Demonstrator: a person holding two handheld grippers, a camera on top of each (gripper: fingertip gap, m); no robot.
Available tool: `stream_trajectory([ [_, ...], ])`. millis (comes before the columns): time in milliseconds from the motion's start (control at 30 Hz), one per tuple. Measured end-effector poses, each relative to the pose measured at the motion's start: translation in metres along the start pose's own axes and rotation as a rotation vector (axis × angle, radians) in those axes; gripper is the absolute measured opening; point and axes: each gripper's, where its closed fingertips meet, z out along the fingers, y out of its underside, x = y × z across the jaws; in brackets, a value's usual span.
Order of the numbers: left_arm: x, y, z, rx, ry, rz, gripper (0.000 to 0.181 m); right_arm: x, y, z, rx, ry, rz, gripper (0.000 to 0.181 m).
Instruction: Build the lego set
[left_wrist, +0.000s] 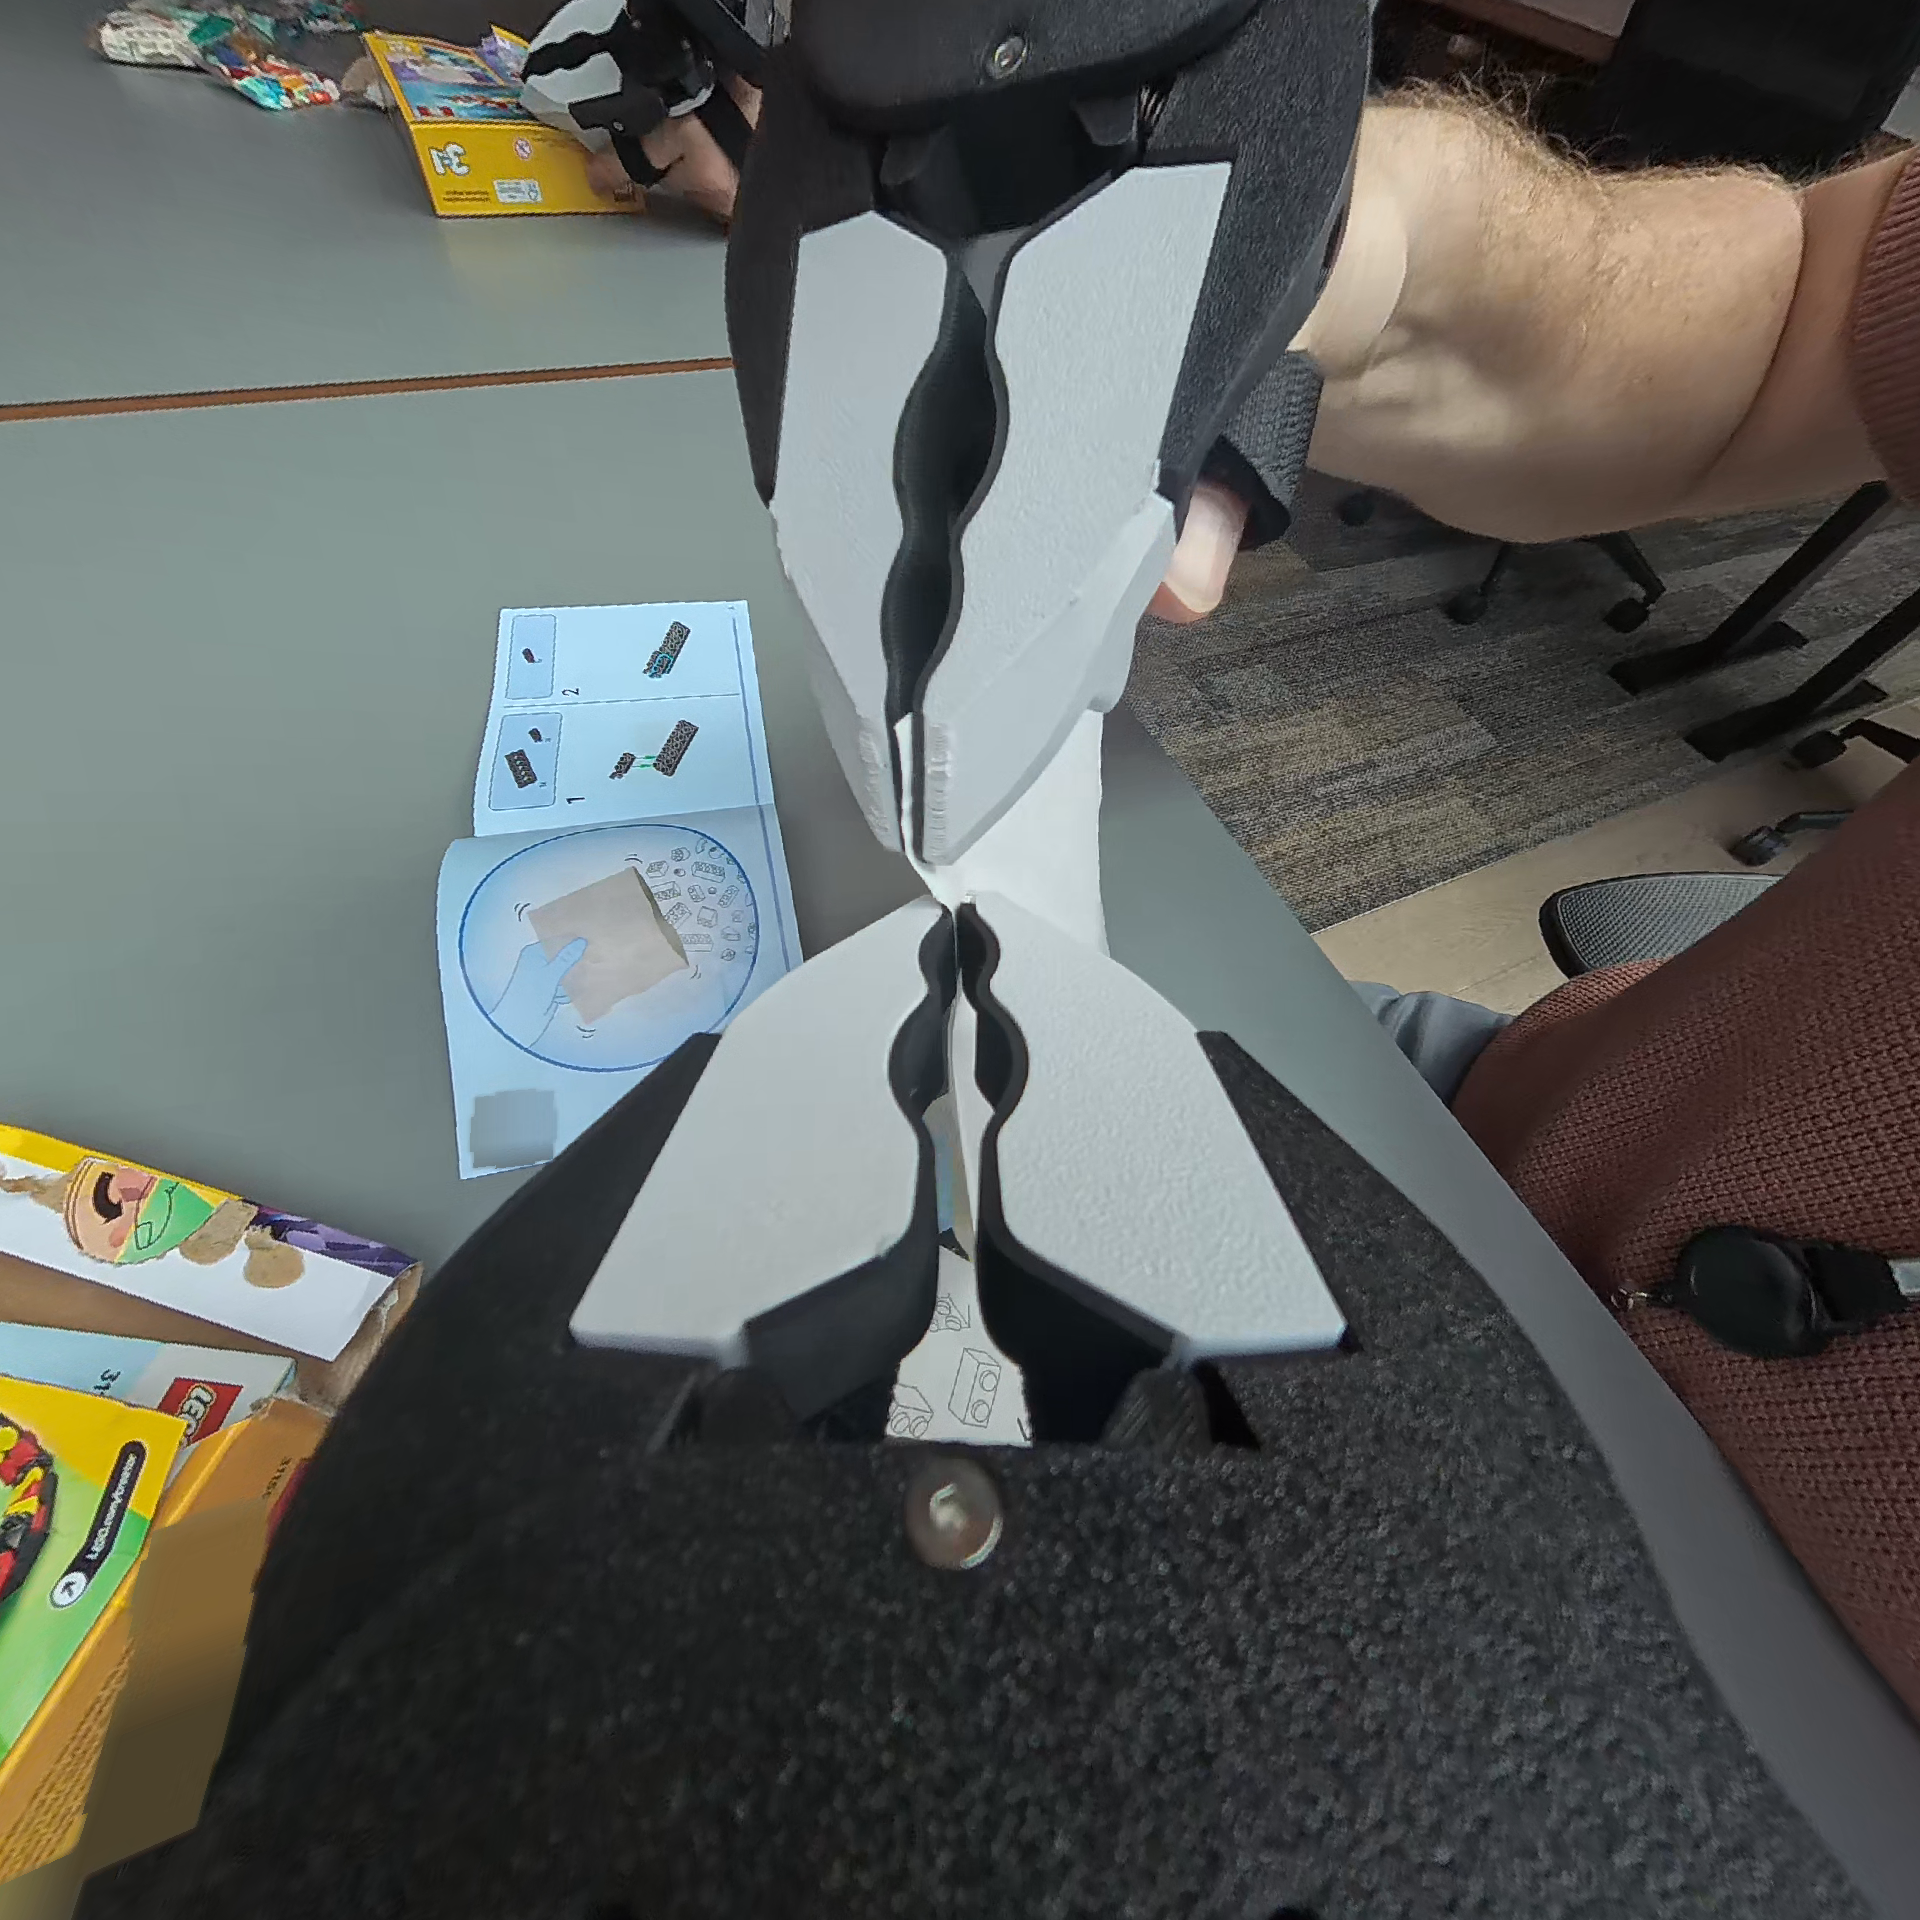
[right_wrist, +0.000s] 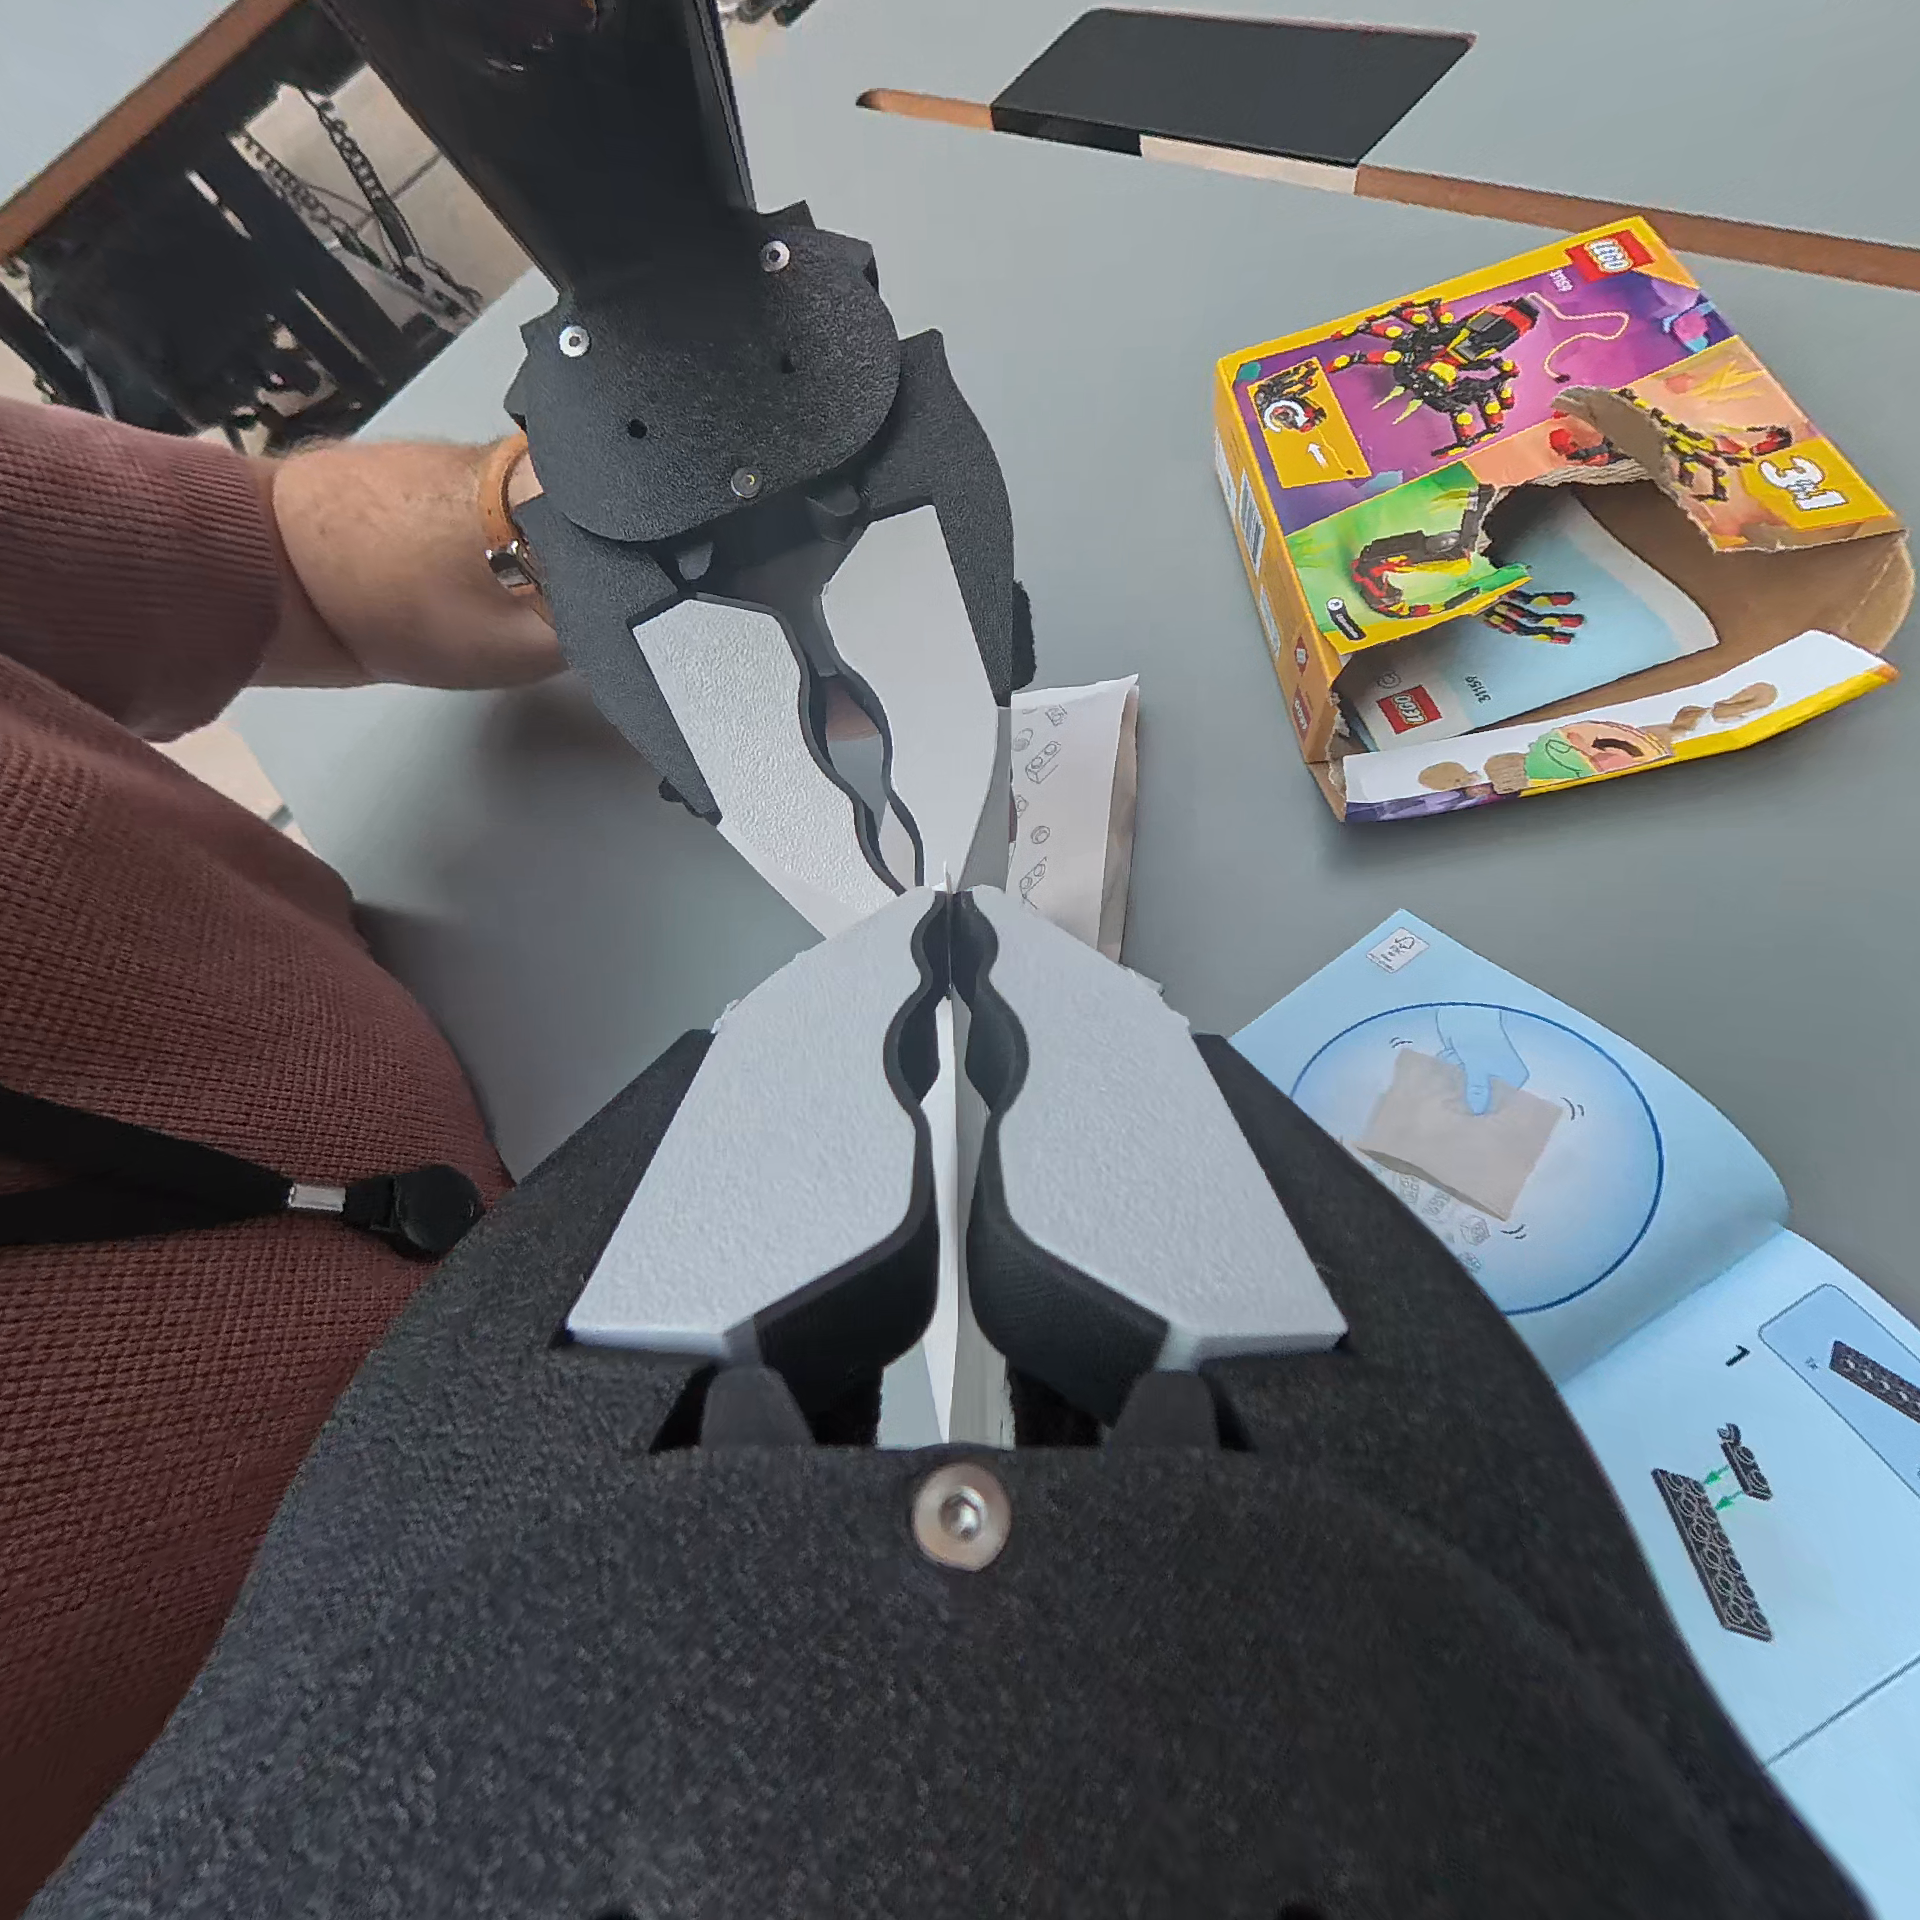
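Left claw (left_wrist: 954, 914) and right claw (right_wrist: 951, 899), tips nearly touching, both pinch the white paper parts bag (right_wrist: 1081, 790) above the grey tabletop (left_wrist: 260, 644). The step appears to be tearing it open; next, pull apart. Right: open instruction booklet (right_wrist: 1538, 1195), torn box (right_wrist: 1538, 499).

Printed items on the table, wording not transcribed
Torn yellow box (right_wrist: 1351, 416): red logo patch, numerals, small print on its side. Blue booklet (left_wrist: 623, 883): step numerals beside diagrams. Second yellow box (left_wrist: 488, 156), far off: numerals, small labels. White paper bag (right_wrist: 1070, 790): brick outlines only, nothing legible.
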Motion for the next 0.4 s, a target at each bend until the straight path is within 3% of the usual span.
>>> stream_trajectory([
  [33, 0.000, 0.000, 0.000, 0.003, -0.011, 0.001, 0.000, 0.001, 0.000, 0.000, 0.013, -0.004, 0.018, 0.000],
  [400, -0.008, 0.002, 0.001, -0.007, -0.109, 0.032, 0.000, 0.011, 0.000, 0.004, 0.037, 0.091, 0.047, 0.000],
])
